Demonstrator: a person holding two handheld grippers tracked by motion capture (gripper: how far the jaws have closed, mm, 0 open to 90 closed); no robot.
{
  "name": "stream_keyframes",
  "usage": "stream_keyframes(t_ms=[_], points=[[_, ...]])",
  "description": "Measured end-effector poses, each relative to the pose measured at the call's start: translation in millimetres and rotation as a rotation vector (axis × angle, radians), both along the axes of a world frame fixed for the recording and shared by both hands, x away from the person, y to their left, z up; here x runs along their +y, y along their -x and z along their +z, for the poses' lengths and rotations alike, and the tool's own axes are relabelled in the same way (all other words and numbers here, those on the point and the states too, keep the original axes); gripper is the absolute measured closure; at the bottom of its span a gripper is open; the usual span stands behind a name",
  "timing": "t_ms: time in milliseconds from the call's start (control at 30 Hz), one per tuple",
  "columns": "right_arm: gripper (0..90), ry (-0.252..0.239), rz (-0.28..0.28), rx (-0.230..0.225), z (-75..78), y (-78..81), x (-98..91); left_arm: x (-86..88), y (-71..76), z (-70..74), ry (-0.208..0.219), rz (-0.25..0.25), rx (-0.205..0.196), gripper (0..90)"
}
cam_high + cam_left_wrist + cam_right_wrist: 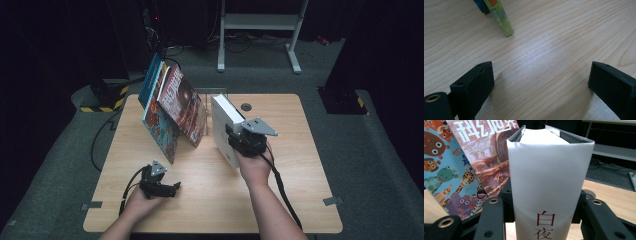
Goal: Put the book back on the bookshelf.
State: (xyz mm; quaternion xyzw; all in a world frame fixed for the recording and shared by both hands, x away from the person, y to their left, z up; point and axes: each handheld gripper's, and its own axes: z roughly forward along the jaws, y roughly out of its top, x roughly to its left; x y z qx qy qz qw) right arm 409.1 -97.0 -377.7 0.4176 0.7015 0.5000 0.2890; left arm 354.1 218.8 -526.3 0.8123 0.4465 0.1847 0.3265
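The right gripper (239, 136) has its fingers (507, 206) clamped on the spine of the thick white book (225, 125), which stands upright on the counter (295, 165) with its long axis rising straight up from between them. The leaning books (172, 107) lie just beyond and to the left of those fingers, so I'd guess the white one must travel that way to join them. The left gripper (170, 189) rests low on the counter, fingers (474, 87) spread apart on nothing, well off from the white book.
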Motion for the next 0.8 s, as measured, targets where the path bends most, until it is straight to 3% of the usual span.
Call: stream_keyframes(t_ms=[800], points=[[54.3, 0.024, -0.031, -0.016, 9.0, -36.1, 23.5, 0.5, 0.1, 0.3, -0.006, -0.004, -0.006, 7.1]])
